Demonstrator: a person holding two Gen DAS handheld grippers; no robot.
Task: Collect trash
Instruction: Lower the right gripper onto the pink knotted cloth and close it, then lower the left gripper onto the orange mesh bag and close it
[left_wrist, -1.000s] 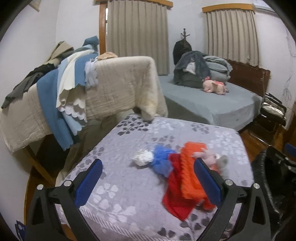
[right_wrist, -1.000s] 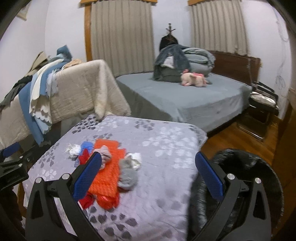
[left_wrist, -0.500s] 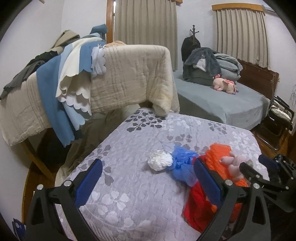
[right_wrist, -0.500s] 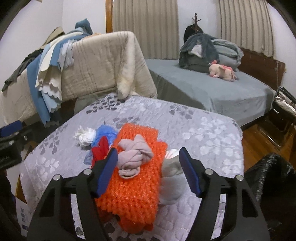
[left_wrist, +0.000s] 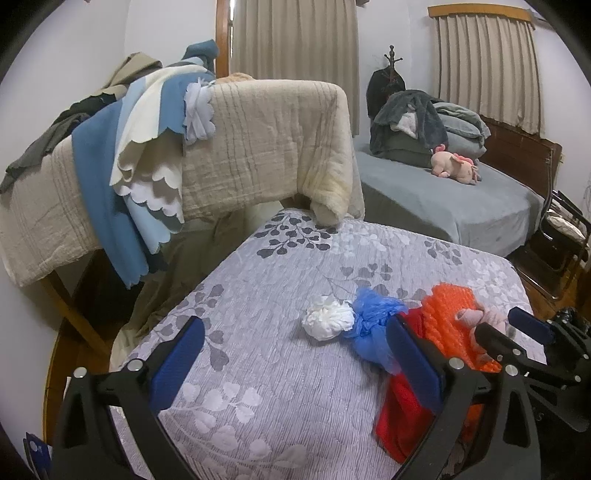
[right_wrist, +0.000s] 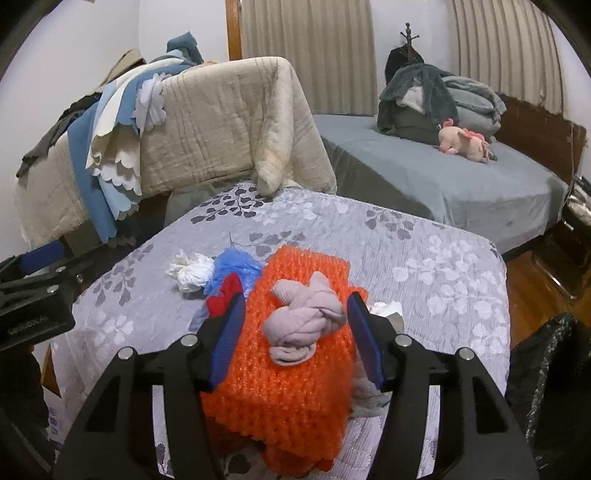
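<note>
Two wads (left_wrist: 327, 322) beside orange wrap (right_wrist: 295, 350), black bag (right_wrist: 546, 387) right

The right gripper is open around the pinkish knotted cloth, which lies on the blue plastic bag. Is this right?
Not quite. The right gripper is open around the pinkish knotted cloth, but the cloth lies on the orange bubble wrap, as the right wrist view shows. The blue plastic bag lies beside it.
</note>
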